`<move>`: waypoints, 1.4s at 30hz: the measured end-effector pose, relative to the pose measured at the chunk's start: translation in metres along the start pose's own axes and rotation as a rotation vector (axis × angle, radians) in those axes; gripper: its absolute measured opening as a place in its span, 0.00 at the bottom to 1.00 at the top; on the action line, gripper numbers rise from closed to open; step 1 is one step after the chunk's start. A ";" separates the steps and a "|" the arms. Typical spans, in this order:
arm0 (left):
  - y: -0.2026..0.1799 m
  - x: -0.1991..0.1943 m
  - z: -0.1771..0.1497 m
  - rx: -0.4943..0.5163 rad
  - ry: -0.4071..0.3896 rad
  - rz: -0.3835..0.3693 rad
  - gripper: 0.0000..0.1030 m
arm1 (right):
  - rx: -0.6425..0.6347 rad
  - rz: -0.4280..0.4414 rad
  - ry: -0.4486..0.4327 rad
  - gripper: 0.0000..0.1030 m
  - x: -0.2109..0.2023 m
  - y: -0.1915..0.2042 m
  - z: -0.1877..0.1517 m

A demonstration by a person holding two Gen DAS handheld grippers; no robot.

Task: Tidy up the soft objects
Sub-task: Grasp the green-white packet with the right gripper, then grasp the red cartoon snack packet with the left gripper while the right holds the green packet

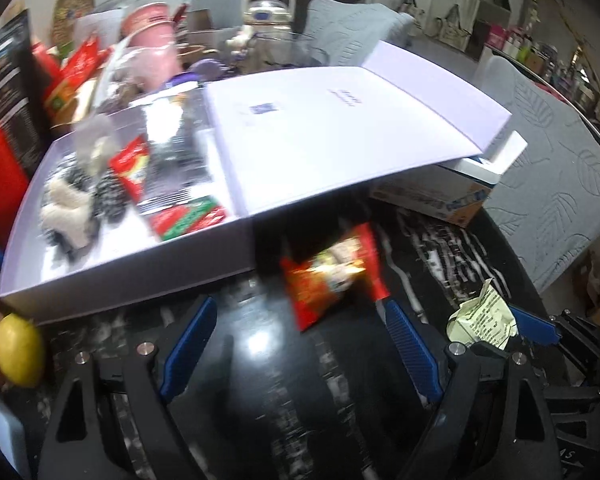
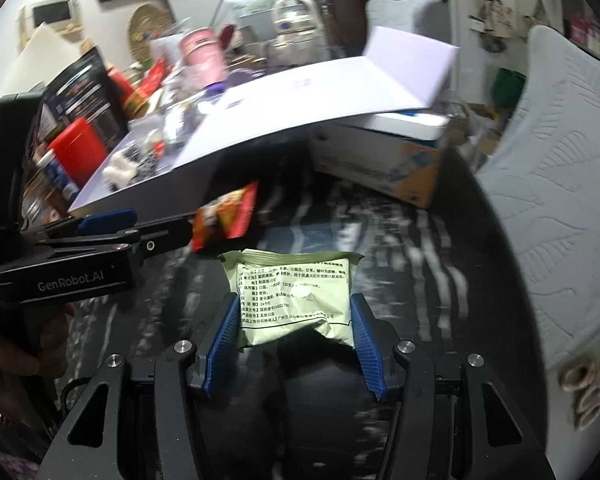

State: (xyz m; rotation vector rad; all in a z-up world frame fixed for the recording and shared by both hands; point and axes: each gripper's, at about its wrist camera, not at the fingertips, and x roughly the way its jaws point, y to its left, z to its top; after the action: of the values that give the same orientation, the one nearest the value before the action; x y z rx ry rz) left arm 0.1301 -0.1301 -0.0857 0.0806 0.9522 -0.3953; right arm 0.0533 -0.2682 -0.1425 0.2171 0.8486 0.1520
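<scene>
The pale green packet was the one to watch: a flat, crinkled foil sachet, one face covered in rows of black printed text, with sealed crimped edges top and bottom. It sat wedged between the blue ribbed pads of the right gripper, both fingers pressed against its sides, so that gripper was clamped on it, over the dark, white-streaked tabletop. Its long axis ran away from the gripper, crimped top edge pointing toward the white box, text lines running crosswise.

Just in front of the white box lay the red snack packet, glossy and blurred, with a pale food picture on its face. Its long axis was tilted, lower corner nearer the camera at left, upper corner angling up to the right. One corner touched the right-hand pad of the left gripper, whose fingers stood wide apart, holding nothing.

Inside the white box: fuzzy cream-and-dark soft items, red-and-green packets and silvery wrapping. The box's lid hung open to the right, resting on a blue-and-white carton. Left of the box sat a yellow lemon.
</scene>
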 end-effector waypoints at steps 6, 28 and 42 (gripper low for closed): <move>-0.016 0.029 0.008 0.026 0.039 -0.012 0.84 | 0.043 -0.043 -0.016 0.52 -0.004 -0.024 0.005; -0.021 0.021 -0.004 0.053 0.017 0.002 0.44 | 0.057 -0.045 -0.031 0.53 -0.004 -0.035 0.009; -0.013 -0.035 -0.032 0.035 -0.040 0.018 0.44 | 0.027 0.018 -0.064 0.53 -0.027 0.002 -0.010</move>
State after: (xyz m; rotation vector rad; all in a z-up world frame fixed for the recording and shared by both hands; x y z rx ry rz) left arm 0.0827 -0.1248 -0.0750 0.1131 0.9048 -0.3954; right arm 0.0277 -0.2713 -0.1291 0.2536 0.7861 0.1495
